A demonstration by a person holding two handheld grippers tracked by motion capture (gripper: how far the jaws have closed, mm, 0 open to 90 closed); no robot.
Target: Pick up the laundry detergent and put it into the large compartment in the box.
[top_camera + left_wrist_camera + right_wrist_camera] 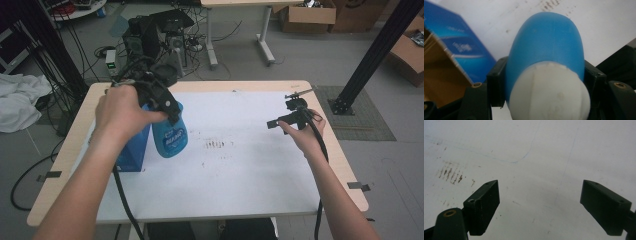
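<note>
High view, left tongs (172, 116) clamping blue bottle (170, 134) – beside blue box (132, 150), right tongs (280, 122) wide – nothing between.

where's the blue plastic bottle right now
In the high view the blue plastic bottle hangs at the table's left side, clamped in the left gripper, just right of the blue cardboard box.

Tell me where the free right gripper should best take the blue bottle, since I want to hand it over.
Probably the lower body of the bottle, coming in from the right. The left gripper is shut on its upper part near the white cap, and the blue box blocks the left. The right gripper is open; whether wide enough is unclear.
</note>
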